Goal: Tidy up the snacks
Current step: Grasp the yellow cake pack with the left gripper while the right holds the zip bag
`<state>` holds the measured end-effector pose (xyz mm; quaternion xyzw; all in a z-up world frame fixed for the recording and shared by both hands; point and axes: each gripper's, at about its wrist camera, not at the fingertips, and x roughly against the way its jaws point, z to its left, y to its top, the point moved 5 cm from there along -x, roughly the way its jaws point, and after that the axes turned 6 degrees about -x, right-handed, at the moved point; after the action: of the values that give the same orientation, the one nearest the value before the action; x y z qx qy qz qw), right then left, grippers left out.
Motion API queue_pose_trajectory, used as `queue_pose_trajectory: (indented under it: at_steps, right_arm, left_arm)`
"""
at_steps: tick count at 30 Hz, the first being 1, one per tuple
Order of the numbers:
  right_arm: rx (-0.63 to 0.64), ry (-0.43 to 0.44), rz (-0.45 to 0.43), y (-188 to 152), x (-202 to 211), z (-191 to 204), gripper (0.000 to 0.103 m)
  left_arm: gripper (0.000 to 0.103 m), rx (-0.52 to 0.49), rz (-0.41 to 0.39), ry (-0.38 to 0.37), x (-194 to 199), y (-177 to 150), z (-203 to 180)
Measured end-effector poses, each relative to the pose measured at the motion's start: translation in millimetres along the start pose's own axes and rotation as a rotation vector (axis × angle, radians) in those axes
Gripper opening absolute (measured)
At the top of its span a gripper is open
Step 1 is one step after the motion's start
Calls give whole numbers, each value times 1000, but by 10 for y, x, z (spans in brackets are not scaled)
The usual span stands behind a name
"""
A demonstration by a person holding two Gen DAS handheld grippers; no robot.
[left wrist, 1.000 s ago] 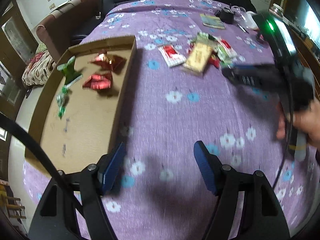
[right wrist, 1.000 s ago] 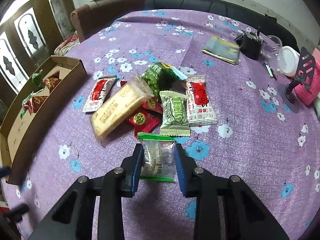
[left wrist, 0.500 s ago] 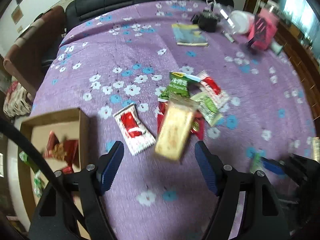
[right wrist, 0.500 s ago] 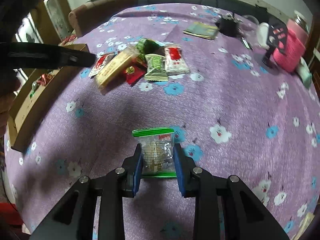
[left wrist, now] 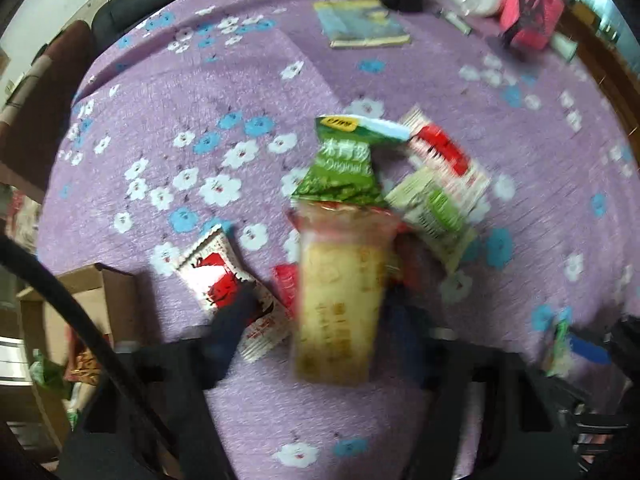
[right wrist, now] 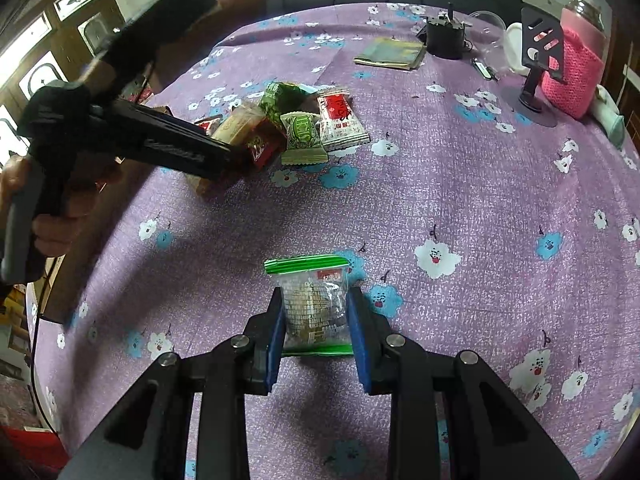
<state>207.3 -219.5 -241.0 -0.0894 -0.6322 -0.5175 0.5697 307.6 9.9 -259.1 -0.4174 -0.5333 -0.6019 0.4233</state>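
Note:
My left gripper (left wrist: 318, 316) hangs low over the snack pile, blurred, its jaws closing around a long yellow cracker packet (left wrist: 340, 300). A gap still shows beside the left finger (left wrist: 236, 316), which overlaps a red-and-white packet (left wrist: 216, 276). The right wrist view shows the same gripper (right wrist: 236, 158), in a person's hand, reaching into the pile at the yellow packet (right wrist: 236, 128). A green packet (left wrist: 344, 164) and a pale green one (left wrist: 436, 212) lie just beyond. My right gripper (right wrist: 314, 312) is shut on a clear bag with green edges (right wrist: 312, 300), apart from the pile.
A cardboard box (left wrist: 60, 300) holding a few wrapped snacks sits at the left of the purple flowered cloth. Far back lie a booklet (right wrist: 392, 54), a black holder (right wrist: 444, 38), a phone stand (right wrist: 536, 52) and a pink knitted jar (right wrist: 576, 68).
My left gripper swung from beside the box over to the snack pile, and its jaws narrowed around the yellow packet. My right gripper drew the clear bag away from the pile, then held still.

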Motion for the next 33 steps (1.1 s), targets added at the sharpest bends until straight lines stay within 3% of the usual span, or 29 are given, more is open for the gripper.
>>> queue_pose_trajectory:
  at_steps: [2,9,23,33]
  right_arm:
    - [2,-5,-5,-9,4,4,29]
    - [4,-44,-22,-51,25,30,29]
    - [-2,-54,-1,-629,309,188,29]
    - [-23,-61,18,-832,389,421,28]
  left_arm:
    - [35,29,15,-45,3,-17,4]
    - [35,36,-8,-68,122,-336,-79]
    - [35,171,-30,-207,593,-1794,-277]
    - [35,243,-107,-175,787,-2272,-285]
